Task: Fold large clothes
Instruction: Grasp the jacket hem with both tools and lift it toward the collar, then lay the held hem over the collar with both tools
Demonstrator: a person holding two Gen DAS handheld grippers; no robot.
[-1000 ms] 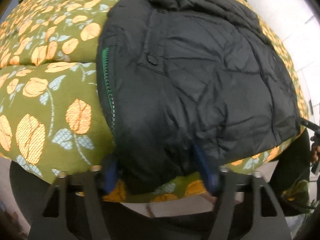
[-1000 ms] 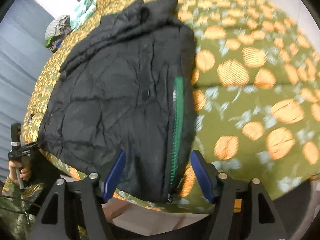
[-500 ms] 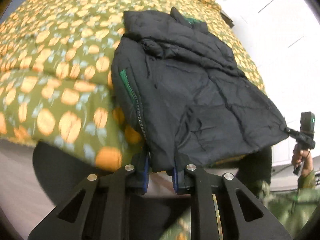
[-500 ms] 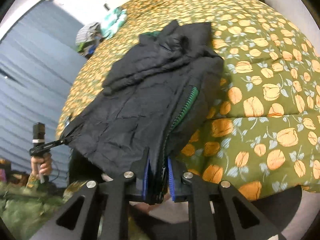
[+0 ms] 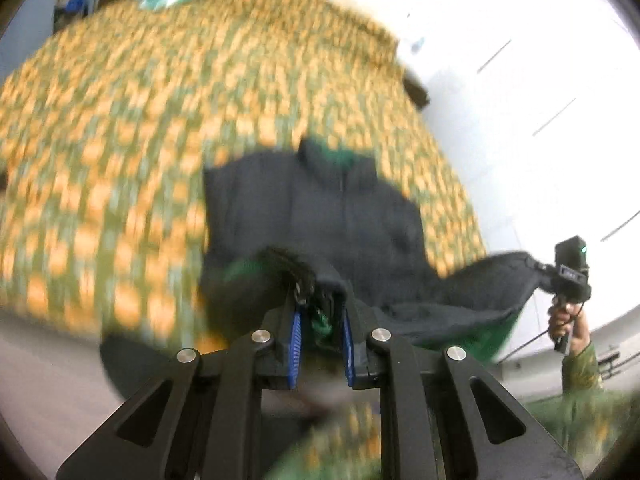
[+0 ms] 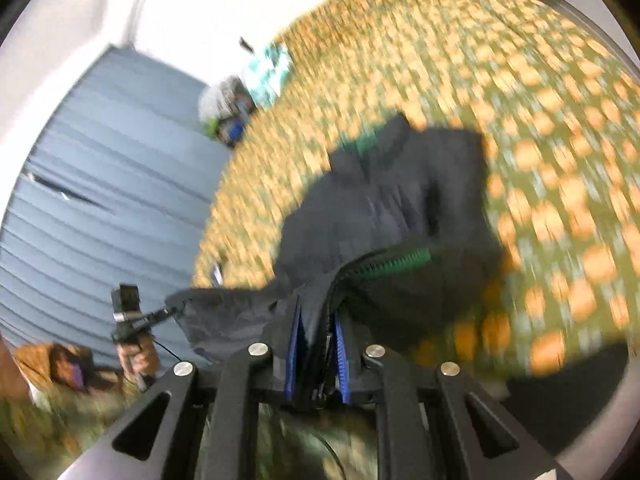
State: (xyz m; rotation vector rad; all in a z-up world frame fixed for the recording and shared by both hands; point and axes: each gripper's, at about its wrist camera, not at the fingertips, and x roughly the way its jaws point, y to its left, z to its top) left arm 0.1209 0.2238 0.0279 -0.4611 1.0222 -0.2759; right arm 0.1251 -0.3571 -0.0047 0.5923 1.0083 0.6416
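the black two-finger right gripper with blue pads (image 6: 316, 354) is clamped on the zipper edge of a black puffy jacket with green lining (image 6: 400, 216), draped ahead over an olive, orange-flowered bedspread (image 6: 540, 128).

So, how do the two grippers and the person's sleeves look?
The left gripper and the right gripper are matte black linkages with silver pivot screws and ridged blue pads. Seen from afar, each has a pistol handle, a boxy camera and a thin cable. The sleeve is green camouflage.

Bedspread (image 5: 100, 168) open left of jacket (image 5: 320, 208); clutter (image 6: 230, 108) at far corner.
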